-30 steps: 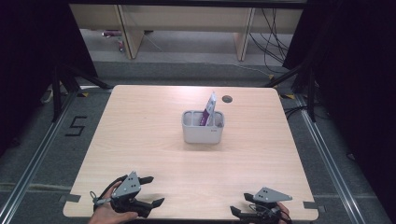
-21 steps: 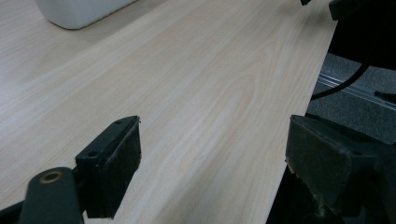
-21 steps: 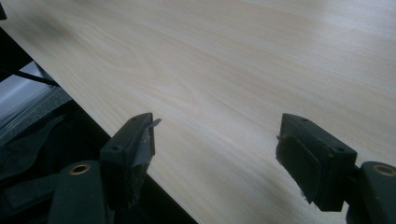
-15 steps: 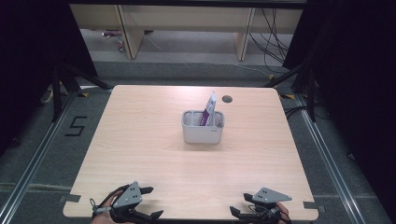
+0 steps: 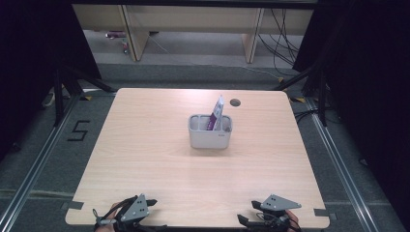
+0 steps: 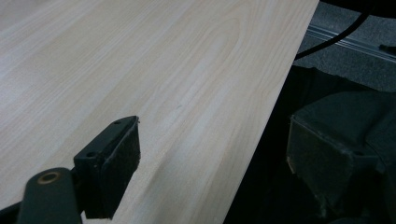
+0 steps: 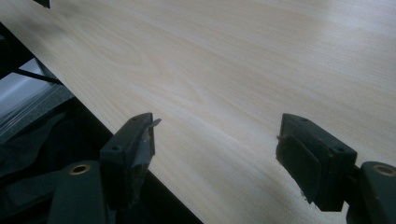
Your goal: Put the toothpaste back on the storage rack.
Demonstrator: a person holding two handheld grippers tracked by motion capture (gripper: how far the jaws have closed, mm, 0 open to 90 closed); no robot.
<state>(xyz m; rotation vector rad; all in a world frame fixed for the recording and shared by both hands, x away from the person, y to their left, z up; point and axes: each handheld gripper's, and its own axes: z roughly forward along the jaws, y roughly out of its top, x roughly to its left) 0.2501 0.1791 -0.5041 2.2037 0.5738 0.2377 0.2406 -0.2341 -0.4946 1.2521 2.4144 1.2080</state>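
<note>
While both grippers sit at near edge of pale wooden worktop (image 5: 159, 164), left gripper (image 5: 133, 212) has drawn back toward person from a second ago; right gripper (image 5: 270, 215) unchanged. Both sets of jaws spread wide, empty. White plastic caddy (image 5: 209, 137) with purple-white packet (image 5: 216, 115) stands mid-worktop, well apart. Likely work finished or not begun.

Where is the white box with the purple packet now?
In the high view, the white box stands a little beyond the middle of the table, just before the round hole, far from both grippers at the near edge.
</note>
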